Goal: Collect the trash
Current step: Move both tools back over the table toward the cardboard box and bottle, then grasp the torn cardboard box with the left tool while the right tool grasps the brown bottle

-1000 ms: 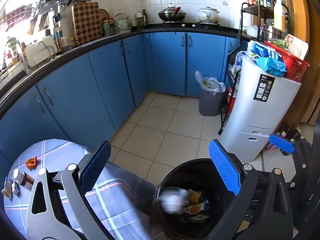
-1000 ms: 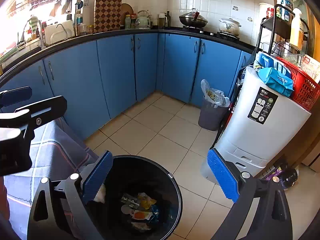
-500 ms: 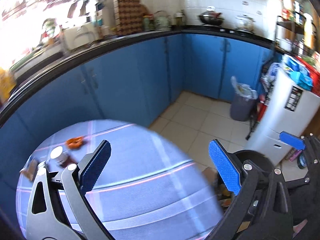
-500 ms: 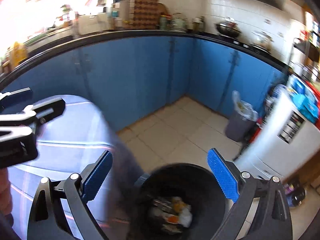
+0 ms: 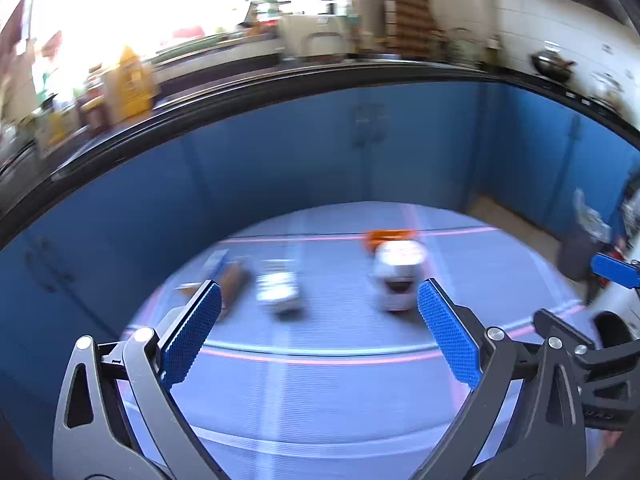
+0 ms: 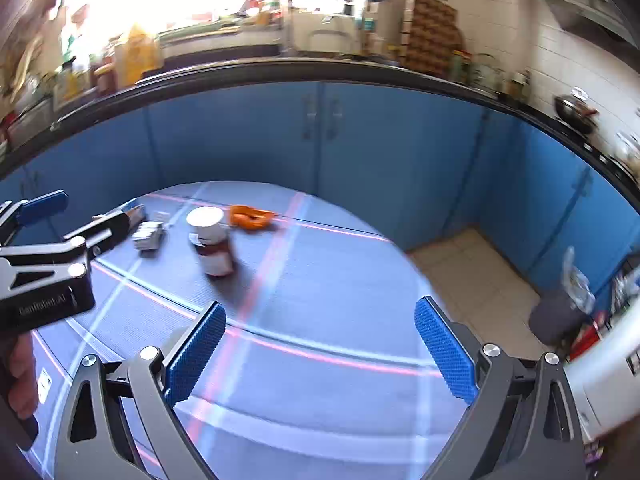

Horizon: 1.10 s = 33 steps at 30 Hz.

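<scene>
A round table with a blue checked cloth (image 5: pixel 340 380) (image 6: pixel 320 300) holds trash at its far side: a white-capped brown bottle (image 5: pixel 397 276) (image 6: pixel 212 240), a crumpled silver wrapper (image 5: pixel 278 290) (image 6: pixel 149 235), an orange peel piece (image 5: pixel 388 236) (image 6: pixel 250 216) and a small carton (image 5: pixel 230 280) (image 6: pixel 136 213). My left gripper (image 5: pixel 320 340) is open and empty, above the cloth short of the trash. My right gripper (image 6: pixel 320 348) is open and empty, over the table's near right. The left gripper also shows in the right wrist view (image 6: pixel 60 220).
Blue cabinets (image 6: pixel 360 152) under a black counter curve behind the table. A grey bin with a plastic bag (image 6: pixel 560 312) stands on the tiled floor (image 6: pixel 472 272) at right. A white appliance (image 6: pixel 600 368) is at the right edge.
Both grippers swung left, away from the black trash bin, to face the table. The bin has left both views and the trash on the cloth is now in front.
</scene>
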Tool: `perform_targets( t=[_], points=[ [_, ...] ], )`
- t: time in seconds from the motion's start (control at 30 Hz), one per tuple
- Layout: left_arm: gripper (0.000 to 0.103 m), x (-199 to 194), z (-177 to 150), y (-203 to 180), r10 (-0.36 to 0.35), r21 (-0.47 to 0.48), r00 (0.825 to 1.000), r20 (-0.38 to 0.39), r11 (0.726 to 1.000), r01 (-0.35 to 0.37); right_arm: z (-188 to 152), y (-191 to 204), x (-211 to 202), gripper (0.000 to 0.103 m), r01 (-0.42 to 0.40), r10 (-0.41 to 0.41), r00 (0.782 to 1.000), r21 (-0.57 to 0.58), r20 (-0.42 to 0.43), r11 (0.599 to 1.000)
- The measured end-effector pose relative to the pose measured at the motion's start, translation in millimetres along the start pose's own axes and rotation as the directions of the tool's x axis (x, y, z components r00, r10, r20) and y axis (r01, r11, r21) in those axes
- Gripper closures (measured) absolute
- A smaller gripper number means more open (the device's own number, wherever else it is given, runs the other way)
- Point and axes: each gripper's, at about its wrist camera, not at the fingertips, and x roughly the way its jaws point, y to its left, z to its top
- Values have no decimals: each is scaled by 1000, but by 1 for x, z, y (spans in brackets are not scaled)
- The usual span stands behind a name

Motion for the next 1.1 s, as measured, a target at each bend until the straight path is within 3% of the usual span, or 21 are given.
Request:
perform_targets(
  t=[0.27, 0.47, 0.5, 0.57, 0.6, 0.7, 0.77, 0.8, 0.83, 0.93, 1.1],
  points=[
    [6, 51, -20, 89, 58, -72, 995, -85, 995, -64, 22, 66, 58, 10, -48, 45, 997, -44, -64, 998],
    [6, 95, -22, 107, 32, -47, 991, -127, 998, -38, 33, 85, 96, 11, -31, 28, 996, -35, -88, 999],
    [7, 101, -19, 107, 24, -47, 991, -132, 998, -31, 34, 85, 102, 13, -37, 35, 995, -27, -97, 999],
    [7, 117, -17, 109, 18, -45, 990, -143, 999, -25, 37, 83, 114, 38, -51, 50, 992, -7, -120, 999],
    [9, 122, -16, 108, 17, -45, 989, -148, 999, -24, 37, 83, 118, 45, -54, 54, 990, -1, -130, 999],
    [17, 138, -16, 108, -12, -58, 982, -187, 998, 1, 37, 84, 129, 59, -73, 74, 985, 11, -154, 997],
    [35, 146, -18, 108, -39, -75, 976, -214, 997, 24, 36, 84, 131, 60, -88, 89, 985, 10, -151, 996],
    [60, 149, -19, 108, -52, -83, 972, -230, 996, 34, 35, 85, 130, 60, -97, 97, 984, 5, -147, 995],
    [68, 148, -20, 108, -50, -91, 973, -226, 995, 30, 34, 85, 128, 60, -98, 97, 985, -3, -141, 995],
    [68, 138, -19, 112, -85, -129, 976, -202, 990, 60, 33, 87, 119, 60, -89, 85, 988, -27, -127, 996],
    [69, 111, -17, 114, -87, -136, 984, -154, 988, 66, 33, 84, 98, 60, -96, 93, 991, -27, -96, 995]
  ],
)
